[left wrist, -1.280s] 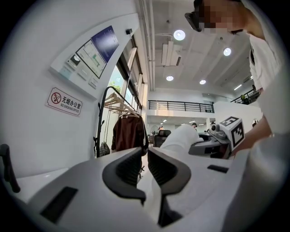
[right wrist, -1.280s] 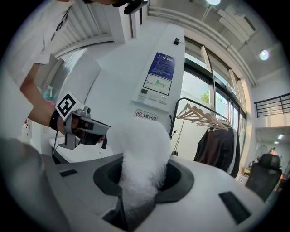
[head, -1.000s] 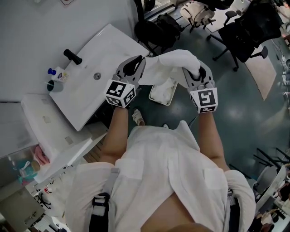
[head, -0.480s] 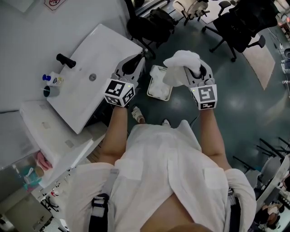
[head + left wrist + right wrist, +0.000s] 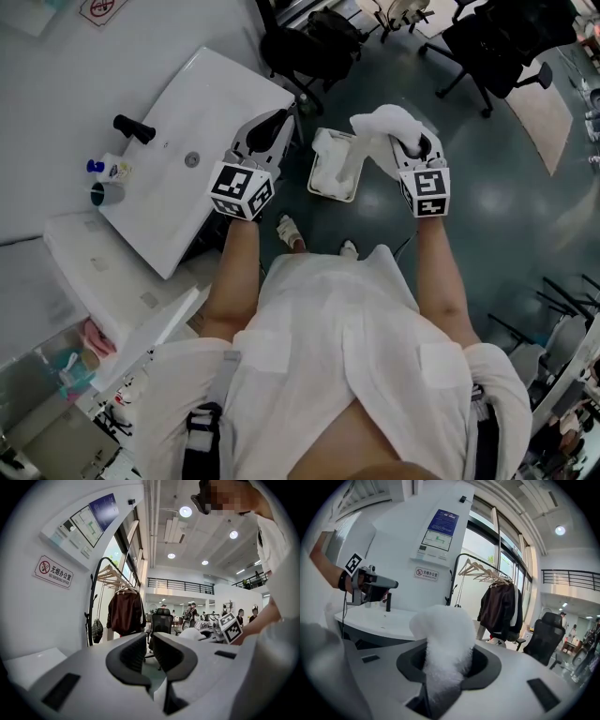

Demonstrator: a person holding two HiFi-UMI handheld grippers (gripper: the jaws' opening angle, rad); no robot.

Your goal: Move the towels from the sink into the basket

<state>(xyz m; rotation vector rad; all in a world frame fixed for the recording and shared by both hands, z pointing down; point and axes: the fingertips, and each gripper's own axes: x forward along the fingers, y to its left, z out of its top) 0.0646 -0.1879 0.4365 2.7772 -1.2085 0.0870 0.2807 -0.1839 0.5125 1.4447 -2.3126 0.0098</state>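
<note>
Floor: dark teal, with the person standing on it at the corner of the white sink, which is wall-mounted at upper left in the head view. Basket: a white rectangular container set on the floor just beside the sink's near corner, between the two grippers in the head view. One white towel in the basket lies crumpled inside it. Held towel: white and bunched, above the basket's right edge. Whether its hanging end touches the towel below cannot be determined. Right gripper: jaws closed on the held towel, whose pile fills the gap between the pads and rises above them in the right gripper view. Left gripper: positioned over the sink's near corner, well apart from both towels, jaws slightly parted with nothing between them. Black faucet: on the sink's far rim, at the wall.
</note>
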